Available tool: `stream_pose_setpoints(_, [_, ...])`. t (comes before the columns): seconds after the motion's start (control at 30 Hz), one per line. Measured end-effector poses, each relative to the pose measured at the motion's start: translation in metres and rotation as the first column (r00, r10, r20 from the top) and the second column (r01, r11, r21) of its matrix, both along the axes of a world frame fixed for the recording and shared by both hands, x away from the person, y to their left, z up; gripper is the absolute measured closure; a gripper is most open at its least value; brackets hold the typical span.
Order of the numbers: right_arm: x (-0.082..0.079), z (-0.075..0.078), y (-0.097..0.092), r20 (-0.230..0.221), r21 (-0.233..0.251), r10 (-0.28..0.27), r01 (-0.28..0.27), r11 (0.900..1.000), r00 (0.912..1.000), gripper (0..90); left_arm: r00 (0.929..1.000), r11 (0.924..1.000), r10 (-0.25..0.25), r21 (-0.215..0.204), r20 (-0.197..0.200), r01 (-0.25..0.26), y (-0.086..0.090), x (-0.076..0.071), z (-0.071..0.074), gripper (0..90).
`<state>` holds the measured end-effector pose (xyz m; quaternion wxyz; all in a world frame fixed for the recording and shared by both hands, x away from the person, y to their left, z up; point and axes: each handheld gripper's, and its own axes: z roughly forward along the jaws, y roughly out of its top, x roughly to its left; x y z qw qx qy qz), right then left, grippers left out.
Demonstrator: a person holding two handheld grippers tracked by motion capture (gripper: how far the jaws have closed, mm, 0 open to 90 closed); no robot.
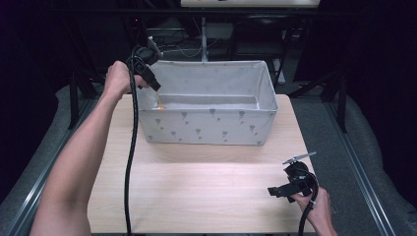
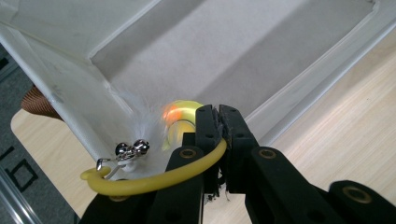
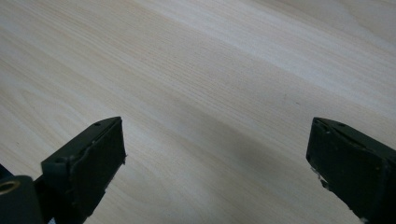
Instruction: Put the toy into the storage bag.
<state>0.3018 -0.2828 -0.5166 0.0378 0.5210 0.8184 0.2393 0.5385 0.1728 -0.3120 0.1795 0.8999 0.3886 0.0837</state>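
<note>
Two grippers: left gripper point(image 2: 219, 122) pinches a rubbery yellow loop point(image 2: 154, 179); right gripper point(image 3: 217, 163) — agape.

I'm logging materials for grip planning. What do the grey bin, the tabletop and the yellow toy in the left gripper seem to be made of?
Bin: looks like soft matte fabric, with a printed pattern and stitched rims. Tabletop: pale wood or wood-look laminate, since grain lines show. Yellow toy: a bendy rubbery or plastic cord, bent between the left gripper's jaws, with white feathery fluff and small shiny metal bells.
</note>
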Motion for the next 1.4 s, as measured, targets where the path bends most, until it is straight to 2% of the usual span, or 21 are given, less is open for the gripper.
stream_pose_setpoints(0.03, [0.0, 0.0, 0.0, 0.0, -0.001, -0.002, 0.002, 1.0, 1.0, 4.6, 0.9999, 1.0, -0.002, 0.0, -0.014, 0.002, 0.001, 0.0, -0.005, 87.1])
stream_pose_setpoints(0.23, [0.0, 0.0, 0.0, 0.003, -0.001, 0.001, -0.001, 1.0, 1.0, 4.6, 0.9997, 0.9997, -0.001, 0.026, -0.023, 0.002, 0.002, 0.0, -0.012, 87.0])
stream_pose_setpoints(0.4, [0.0, 0.0, 0.0, -0.001, 0.0, 0.003, -0.003, 1.0, 1.0, 4.6, 0.9983, 0.9992, 0.011, 0.038, -0.058, -0.008, 0.005, 0.002, -0.024, 86.9])
stream_pose_setpoints(0.53, [0.0, 0.0, -0.001, -0.003, 0.0, 0.003, -0.003, 1.0, 1.0, 4.6, 0.9981, 0.9982, 0.011, 0.06, -0.06, -0.008, 0.006, 0.003, -0.029, 86.9])
stream_pose_setpoints(1.0, [0.0, 0.0, 0.0, -0.002, 0.0, 0.003, -0.003, 1.0, 1.0, 4.5, 0.9936, 0.9971, 0.036, 0.07, -0.107, -0.029, 0.007, 0.005, -0.046, 85.5])
stream_pose_setpoints(1.07, [0.0, 0.0, 0.0, -0.003, -0.001, 0.004, -0.004, 1.0, 1.0, 4.6, 0.9923, 0.9958, 0.043, 0.085, -0.117, -0.033, 0.007, 0.006, -0.05, 85.6])
stream_pose_setpoints(1.1, [0.0, 0.0, -0.001, -0.004, -0.001, 0.004, -0.004, 1.0, 1.0, 4.6, 0.9915, 0.9972, 0.041, 0.067, -0.123, -0.033, 0.007, 0.006, -0.051, 85.6])
stream_pose_setpoints(1.2, [0.0, 0.0, -0.001, -0.004, 0.001, 0.004, -0.004, 1.0, 1.0, 4.6, 0.9919, 0.9967, 0.044, 0.073, -0.119, -0.036, 0.006, 0.006, -0.051, 85.6])
stream_pose_setpoints(1.3, [0.0, 0.0, -0.001, -0.004, 0.001, 0.004, -0.004, 1.0, 1.0, 4.6, 0.9927, 0.9972, 0.048, 0.063, -0.111, -0.041, 0.005, 0.006, -0.048, 80.6])
stream_pose_setpoints(1.37, [0.0, 0.0, -0.001, -0.005, 0.001, 0.005, -0.005, 1.0, 1.0, 4.5, 0.9934, 0.9977, 0.049, 0.052, -0.104, -0.044, 0.006, 0.005, -0.044, 73.5])
stream_pose_setpoints(1.4, [0.0, 0.0, -0.001, -0.004, 0.0, 0.005, -0.005, 1.0, 1.0, 4.6, 0.9941, 0.9981, 0.047, 0.043, -0.098, -0.043, 0.006, 0.004, -0.039, 72.5])
